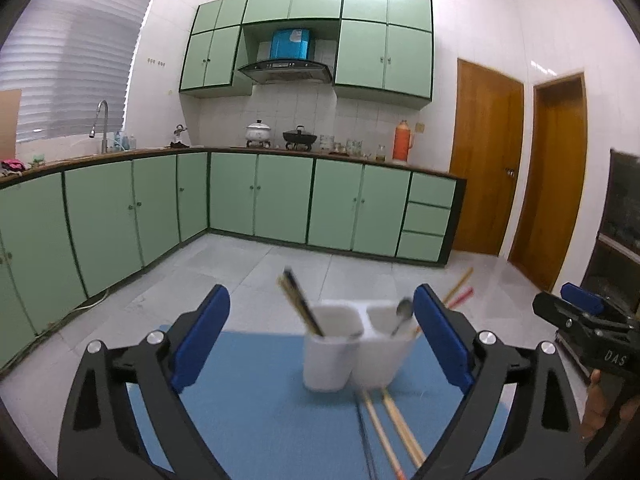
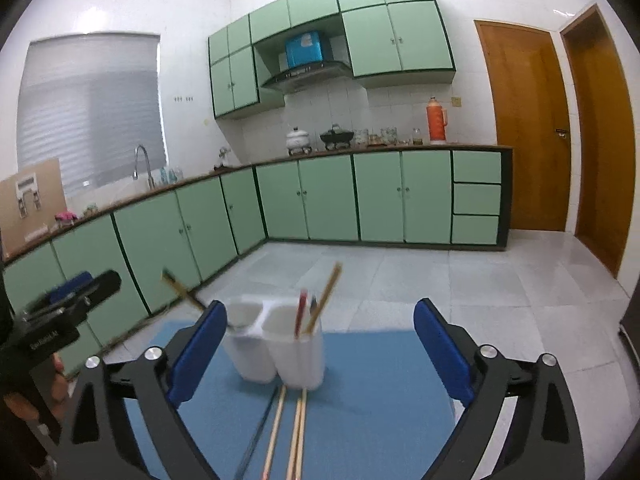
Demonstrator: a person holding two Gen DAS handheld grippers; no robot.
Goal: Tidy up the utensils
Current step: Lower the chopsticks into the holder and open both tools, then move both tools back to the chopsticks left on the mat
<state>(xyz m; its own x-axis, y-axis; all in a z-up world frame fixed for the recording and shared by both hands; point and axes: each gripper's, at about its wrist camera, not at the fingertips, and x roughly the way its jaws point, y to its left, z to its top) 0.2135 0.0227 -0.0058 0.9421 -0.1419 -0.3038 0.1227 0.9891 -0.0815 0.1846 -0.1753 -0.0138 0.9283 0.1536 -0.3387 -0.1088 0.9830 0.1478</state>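
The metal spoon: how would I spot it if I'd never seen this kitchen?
Find the blue mat in the foreground, with a white two-cup utensil holder standing on it. The spoon stands in one cup, bowl end up. It is the only shiny grey metal piece; everything else in the cups or lying on the mat, like the loose chopsticks, is a thin straight stick.

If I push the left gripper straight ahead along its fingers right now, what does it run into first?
Most likely the white utensil holder, which stands on the blue mat almost centred between the open fingers of the left gripper. The loose chopsticks lie lower, on the mat, so it would probably pass over them; depth is unclear.
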